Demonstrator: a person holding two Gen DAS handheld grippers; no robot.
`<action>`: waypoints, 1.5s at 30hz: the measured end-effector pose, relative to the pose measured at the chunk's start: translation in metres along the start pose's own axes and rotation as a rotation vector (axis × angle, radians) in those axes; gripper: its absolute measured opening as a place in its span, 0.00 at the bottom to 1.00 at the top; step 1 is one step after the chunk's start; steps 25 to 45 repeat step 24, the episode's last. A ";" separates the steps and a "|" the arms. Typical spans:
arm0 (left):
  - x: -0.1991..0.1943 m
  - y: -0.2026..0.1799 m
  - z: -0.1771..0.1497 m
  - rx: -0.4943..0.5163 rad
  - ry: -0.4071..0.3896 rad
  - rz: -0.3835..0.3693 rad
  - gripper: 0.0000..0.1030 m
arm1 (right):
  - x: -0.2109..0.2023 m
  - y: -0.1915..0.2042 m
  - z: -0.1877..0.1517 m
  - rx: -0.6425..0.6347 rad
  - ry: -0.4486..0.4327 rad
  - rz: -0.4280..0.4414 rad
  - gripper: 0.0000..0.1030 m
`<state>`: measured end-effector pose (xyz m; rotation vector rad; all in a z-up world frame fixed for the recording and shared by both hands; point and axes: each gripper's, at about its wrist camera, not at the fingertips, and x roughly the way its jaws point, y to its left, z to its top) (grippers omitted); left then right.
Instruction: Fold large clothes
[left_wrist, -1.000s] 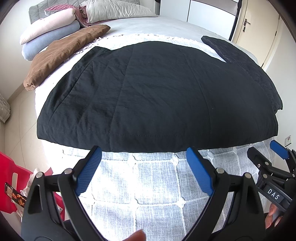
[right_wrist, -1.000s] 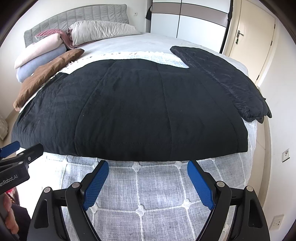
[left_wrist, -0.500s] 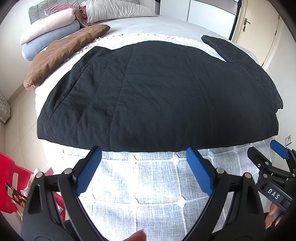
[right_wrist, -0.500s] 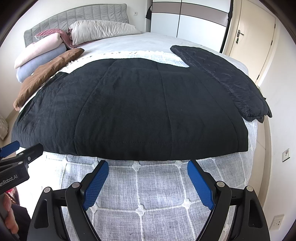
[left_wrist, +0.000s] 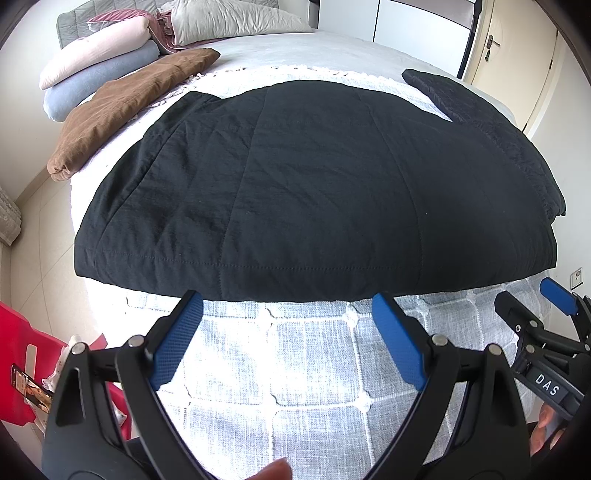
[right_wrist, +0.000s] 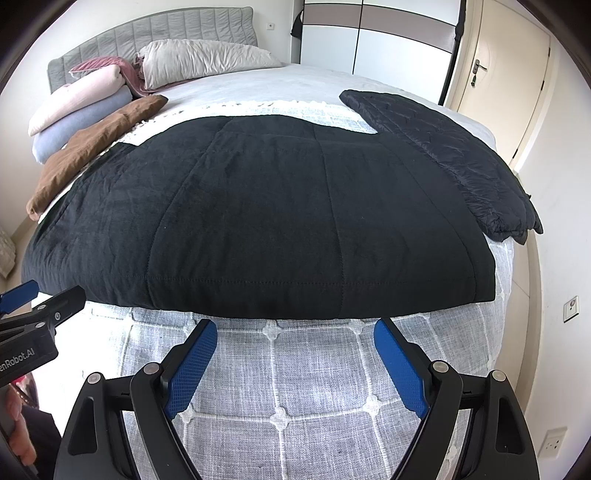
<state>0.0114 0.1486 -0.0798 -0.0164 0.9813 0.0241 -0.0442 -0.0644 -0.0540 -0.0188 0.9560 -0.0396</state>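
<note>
I see the black quilted garment (left_wrist: 314, 184) spread flat across the middle of both frames, its stitched hem running just above my fingertips. My left gripper (left_wrist: 288, 328) sits at the bottom centre of its view, jaws spread wide, gripping nothing, over the grey checked bedspread (left_wrist: 295, 369). My right gripper (right_wrist: 295, 354) is likewise released and empty. A brown folded cloth (right_wrist: 92, 147) lies at the upper left.
</note>
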 end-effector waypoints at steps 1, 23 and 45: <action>0.000 0.000 0.000 0.000 0.000 0.000 0.90 | 0.000 0.000 0.000 0.000 0.000 0.000 0.85; 0.003 -0.001 -0.003 0.013 0.007 -0.001 0.90 | 0.002 -0.002 -0.005 -0.001 0.002 -0.001 0.85; 0.005 -0.002 -0.002 0.011 0.004 0.000 0.90 | 0.003 -0.002 -0.006 0.000 0.002 -0.004 0.85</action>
